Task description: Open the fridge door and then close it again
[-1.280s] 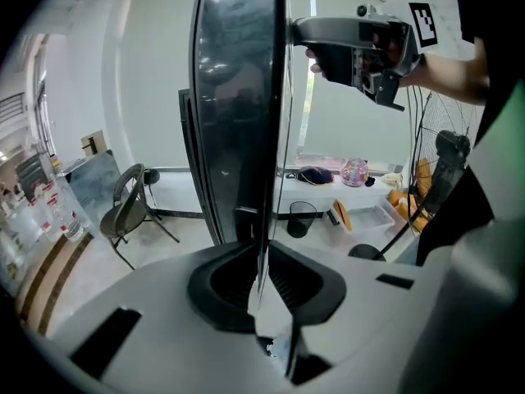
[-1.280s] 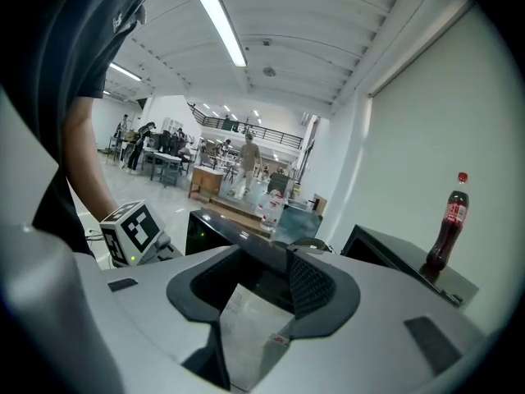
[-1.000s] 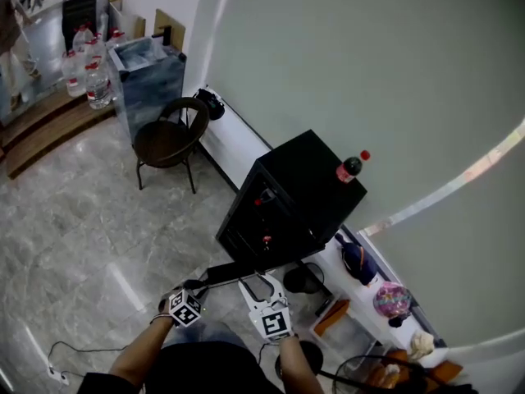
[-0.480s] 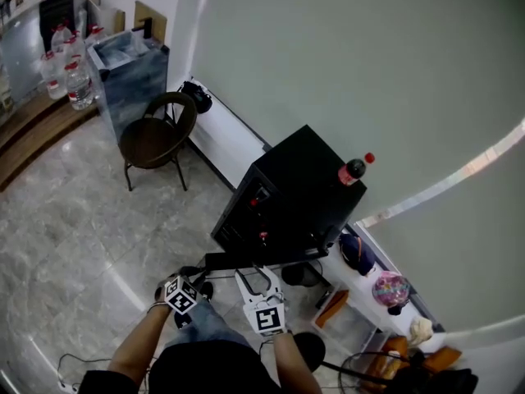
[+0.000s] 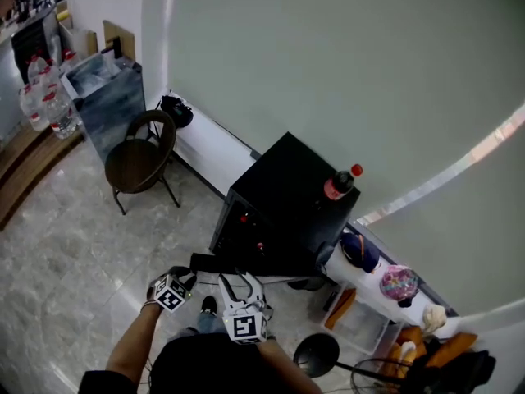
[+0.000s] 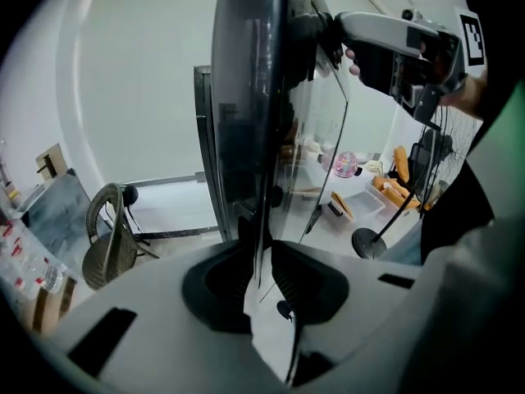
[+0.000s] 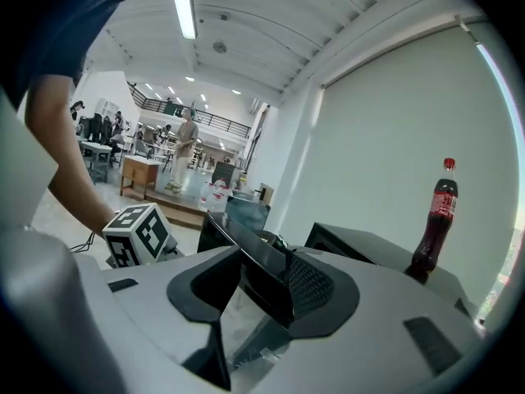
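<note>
A small black fridge (image 5: pixel 287 195) stands against the wall with a cola bottle (image 5: pixel 338 183) on top. Its glass door (image 5: pixel 215 263) stands open and shows edge-on as a dark bar. My left gripper (image 5: pixel 187 280) holds the door's outer edge (image 6: pixel 256 245); its jaws have just been opening a little, with the thin edge still between the pads. My right gripper (image 5: pixel 234 283) is shut on the door's top edge (image 7: pixel 262 273), and it also shows as the right gripper (image 6: pixel 332 39) high on the door. From the right gripper view, the left gripper's marker cube (image 7: pixel 139 232) sits left of the door.
A round dark chair (image 5: pixel 139 158) stands left of the fridge, beyond it a grey-blue cabinet (image 5: pixel 102 97) and water bottles (image 5: pixel 45 101). A low white shelf (image 5: pixel 349 261) to the right of the fridge carries a cap and a pink ball (image 5: pixel 398 284). A black stand base (image 5: pixel 316 353) lies near my feet.
Both grippers have moved left in the head view together with the door's edge. The view has swung, so the chair and cabinet sit further left.
</note>
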`<action>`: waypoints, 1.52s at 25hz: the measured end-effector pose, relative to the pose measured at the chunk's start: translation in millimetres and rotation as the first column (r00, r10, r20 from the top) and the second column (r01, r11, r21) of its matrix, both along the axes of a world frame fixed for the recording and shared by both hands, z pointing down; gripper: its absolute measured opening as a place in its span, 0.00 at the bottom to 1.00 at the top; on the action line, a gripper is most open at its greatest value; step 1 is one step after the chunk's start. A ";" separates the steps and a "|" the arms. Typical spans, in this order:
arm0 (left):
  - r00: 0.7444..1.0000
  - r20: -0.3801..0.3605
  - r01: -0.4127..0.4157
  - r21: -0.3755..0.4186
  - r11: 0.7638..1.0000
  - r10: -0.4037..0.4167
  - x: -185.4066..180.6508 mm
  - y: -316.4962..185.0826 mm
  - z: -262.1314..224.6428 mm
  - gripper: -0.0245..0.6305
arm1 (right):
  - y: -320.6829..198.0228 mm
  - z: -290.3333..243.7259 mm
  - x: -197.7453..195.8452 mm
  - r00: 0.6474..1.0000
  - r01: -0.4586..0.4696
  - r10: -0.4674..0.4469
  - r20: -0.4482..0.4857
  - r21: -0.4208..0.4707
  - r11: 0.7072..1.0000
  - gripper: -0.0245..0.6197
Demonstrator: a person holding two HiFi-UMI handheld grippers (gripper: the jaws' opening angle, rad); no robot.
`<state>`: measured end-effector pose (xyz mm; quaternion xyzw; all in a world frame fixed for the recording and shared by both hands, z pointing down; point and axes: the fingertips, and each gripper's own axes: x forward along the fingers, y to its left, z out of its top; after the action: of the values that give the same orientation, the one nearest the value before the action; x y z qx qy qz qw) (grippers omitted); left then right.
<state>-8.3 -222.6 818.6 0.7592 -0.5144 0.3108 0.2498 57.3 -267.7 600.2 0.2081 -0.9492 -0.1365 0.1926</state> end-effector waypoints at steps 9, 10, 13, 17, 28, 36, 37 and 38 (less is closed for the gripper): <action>0.997 0.020 -0.073 -0.013 0.997 0.074 -33.9 -60.6 0.0 0.14 | -43.4 -3.6 -26.2 0.987 -0.161 0.161 0.006 0.027 0.987 0.30; 0.996 0.017 -0.086 -0.010 0.996 0.086 -37.2 -67.9 -0.2 0.14 | -48.8 -4.3 -28.8 0.983 -0.182 0.182 0.006 0.034 0.983 0.30; 0.989 0.018 -0.143 -0.012 0.990 0.144 -45.7 -91.0 -0.6 0.14 | -67.4 -4.6 -35.7 0.969 -0.247 0.247 0.007 0.053 0.968 0.30; 0.971 0.017 -0.239 -0.030 0.970 0.240 -50.1 -120.3 -0.8 0.14 | -91.8 -2.4 -38.9 0.938 -0.345 0.346 -0.002 0.038 0.938 0.30; 0.932 0.036 -0.359 -0.043 0.932 0.361 -55.5 -185.7 0.7 0.14 | -141.0 -1.9 -41.9 0.859 -0.511 0.511 -0.004 0.040 0.859 0.30; 0.923 0.034 -0.381 -0.043 0.923 0.383 -56.5 -194.8 2.4 0.14 | -149.7 -3.1 -44.6 0.844 -0.536 0.536 0.012 0.057 0.842 0.29; 0.926 0.031 -0.375 -0.045 0.926 0.377 -56.8 -194.5 3.0 0.14 | -150.4 -3.6 -44.7 0.846 -0.534 0.534 0.011 0.053 0.844 0.29; 0.929 0.029 -0.367 -0.045 0.929 0.369 -57.1 -193.6 3.5 0.14 | -150.4 -3.9 -44.4 0.848 -0.530 0.530 0.010 0.050 0.847 0.29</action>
<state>-65.4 -416.2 822.1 0.8313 -0.3614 0.3758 0.1924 12.9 -418.1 596.3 0.4661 -0.8509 -0.1024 0.2195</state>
